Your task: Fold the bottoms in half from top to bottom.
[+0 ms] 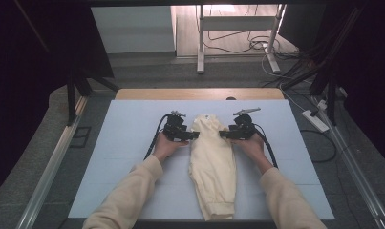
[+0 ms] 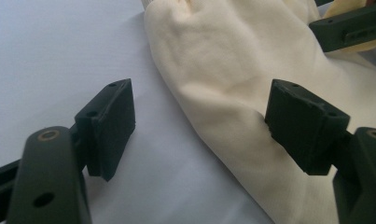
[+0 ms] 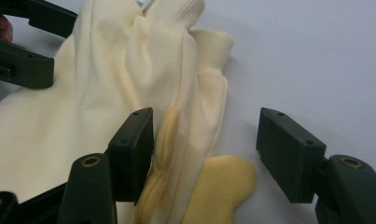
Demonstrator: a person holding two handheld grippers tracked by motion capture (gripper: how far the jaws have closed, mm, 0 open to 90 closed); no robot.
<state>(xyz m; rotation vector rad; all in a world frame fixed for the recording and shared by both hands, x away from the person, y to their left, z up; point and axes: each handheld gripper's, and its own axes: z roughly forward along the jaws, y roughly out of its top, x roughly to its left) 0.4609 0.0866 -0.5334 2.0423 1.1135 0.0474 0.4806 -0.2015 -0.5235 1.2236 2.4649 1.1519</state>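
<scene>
While the cream garment (image 1: 212, 164) lies folded lengthwise, left gripper (image 1: 194, 135) and right gripper (image 1: 223, 134) flank its upper edges, jaws spread, likely to pinch them

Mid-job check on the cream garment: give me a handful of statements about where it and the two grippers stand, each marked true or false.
1. The cream garment lies folded lengthwise on the white table cover. True.
2. The left gripper is clamped shut on the cloth. False: its jaws stand apart, one over the bare cover, the other on the garment's edge.
3. The right gripper sits at the garment's opposite side. True.
4. The right gripper's jaws are lifted high above the table. False: they are down at the cloth, open, straddling its folded edge.
5. The garment hangs over the table's far edge. False: its far end lies on the cover, short of that edge.
</scene>
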